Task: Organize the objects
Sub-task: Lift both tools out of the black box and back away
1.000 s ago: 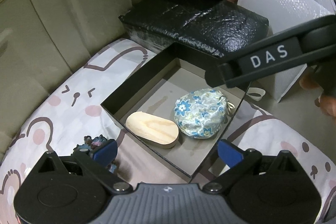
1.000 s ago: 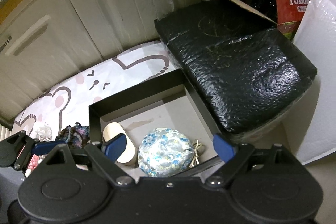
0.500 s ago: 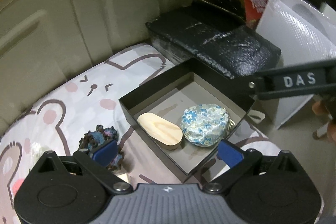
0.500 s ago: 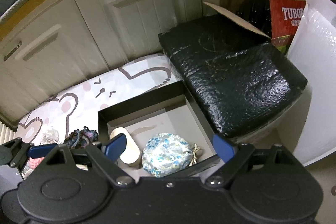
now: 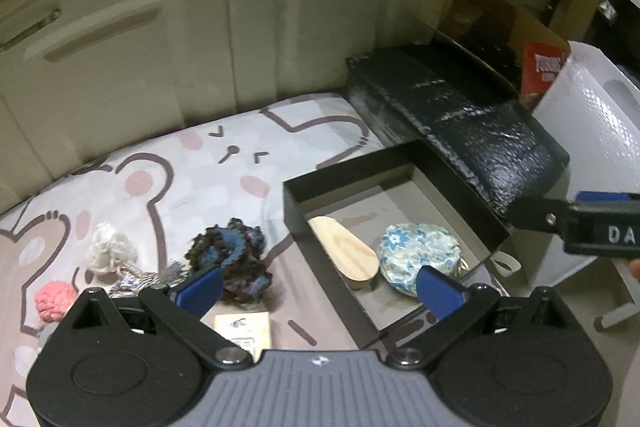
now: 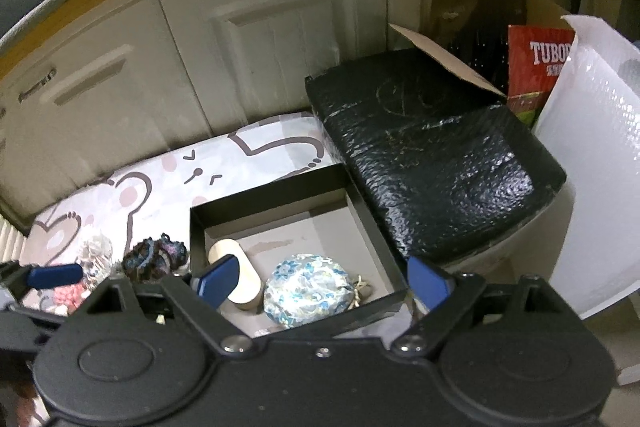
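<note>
Both tools under my control hover above the bear-print mat (image 5: 168,163), each with its jaws spread wide and nothing between them: the left gripper (image 5: 318,291) over the mat's near edge, the right gripper (image 6: 322,285) over the near wall of the black tray (image 5: 304,187). The tray already holds a wooden oval (image 5: 344,255) and a flowered pouch (image 5: 416,247), lying side by side. Still loose on the mat, to the left of the tray, are a dark crocheted piece (image 5: 236,255), a white yarn ball (image 5: 108,247), a pink yarn ball (image 5: 54,301) and a small tan card (image 5: 242,327). The relation that matters: the crocheted piece lies just ahead of my left gripper's left finger, so the gripper's centre line passes to its right, and the tray sits farther right again. I judge the left tool the nearer one for this pick; the right sits over the tray, with the loose pieces well off to its left. The piece is a rumpled clump with no clear long axis, so approach angle seems unimportant.
</note>
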